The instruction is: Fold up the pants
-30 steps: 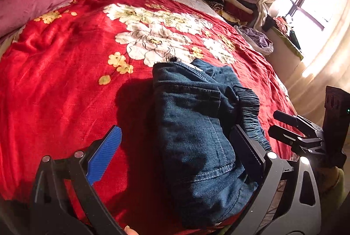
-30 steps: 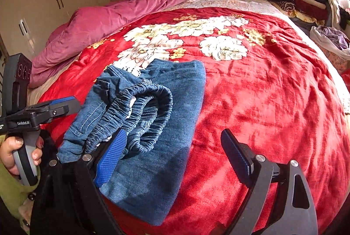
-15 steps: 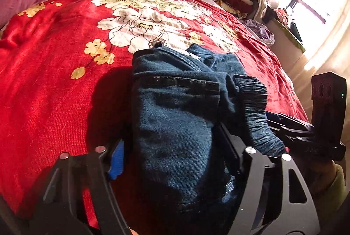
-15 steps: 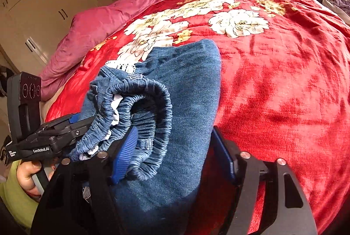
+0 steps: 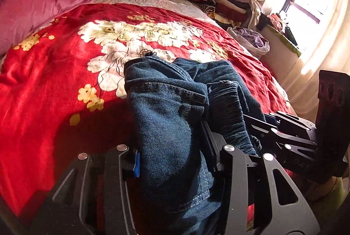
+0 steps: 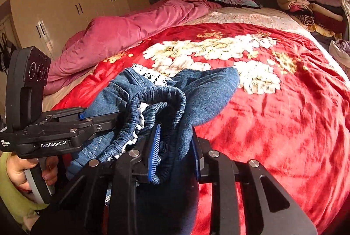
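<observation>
I am gripping the folded pants (image 5: 172, 125) with both tools — my left gripper (image 5: 170, 160) is clamping the denim leg side, my right gripper (image 6: 175, 147) is pinching the bundle near the elastic waistband (image 6: 157, 103). The bundle is hanging just over the red floral blanket (image 6: 284, 125). I judge the folding nearly done — next I am needing a level carry, both grips firm, so no layer slips.
</observation>
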`<move>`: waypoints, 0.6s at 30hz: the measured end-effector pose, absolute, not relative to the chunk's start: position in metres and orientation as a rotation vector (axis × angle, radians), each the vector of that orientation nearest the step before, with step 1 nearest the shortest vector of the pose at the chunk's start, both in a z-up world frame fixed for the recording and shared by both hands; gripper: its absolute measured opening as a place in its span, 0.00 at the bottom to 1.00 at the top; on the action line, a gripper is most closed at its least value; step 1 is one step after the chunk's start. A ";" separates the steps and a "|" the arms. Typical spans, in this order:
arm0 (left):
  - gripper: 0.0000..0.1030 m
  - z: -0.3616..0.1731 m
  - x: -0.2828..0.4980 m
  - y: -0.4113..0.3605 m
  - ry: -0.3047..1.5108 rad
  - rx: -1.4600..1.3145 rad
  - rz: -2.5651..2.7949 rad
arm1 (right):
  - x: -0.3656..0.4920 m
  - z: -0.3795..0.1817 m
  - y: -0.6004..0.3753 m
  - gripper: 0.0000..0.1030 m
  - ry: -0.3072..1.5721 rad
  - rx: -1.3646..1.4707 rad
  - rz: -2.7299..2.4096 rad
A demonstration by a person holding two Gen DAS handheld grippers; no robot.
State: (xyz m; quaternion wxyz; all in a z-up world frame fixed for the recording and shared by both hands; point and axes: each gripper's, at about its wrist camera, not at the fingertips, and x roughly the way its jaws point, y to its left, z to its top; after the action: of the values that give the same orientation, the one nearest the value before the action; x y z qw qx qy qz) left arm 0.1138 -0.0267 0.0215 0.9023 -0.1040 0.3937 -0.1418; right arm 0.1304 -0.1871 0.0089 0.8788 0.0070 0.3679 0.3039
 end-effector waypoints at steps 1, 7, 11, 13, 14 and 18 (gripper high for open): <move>0.34 0.024 0.119 -0.027 0.809 -0.209 -0.289 | 0.136 0.012 -0.186 0.23 0.754 0.013 0.631; 0.34 0.031 0.157 -0.024 0.794 -0.194 -0.258 | 0.173 0.024 -0.184 0.23 0.710 0.030 0.600; 0.34 0.023 0.179 -0.024 0.811 -0.182 -0.242 | 0.197 0.019 -0.182 0.23 0.720 0.019 0.559; 0.34 0.013 0.188 -0.023 0.837 -0.182 -0.229 | 0.206 0.010 -0.180 0.23 0.748 0.000 0.540; 0.34 0.008 0.191 -0.021 0.852 -0.189 -0.225 | 0.208 0.005 -0.180 0.23 0.766 -0.005 0.526; 0.40 -0.004 0.188 -0.015 0.863 -0.193 -0.218 | 0.212 -0.013 -0.183 0.24 0.819 -0.018 0.479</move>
State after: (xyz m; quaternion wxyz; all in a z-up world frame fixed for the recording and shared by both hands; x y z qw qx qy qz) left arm 0.1881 -0.0152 -0.0041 0.8981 -0.0932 0.4166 -0.1055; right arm 0.2116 -0.1833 -0.0134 0.8896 -0.0087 0.3941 0.2308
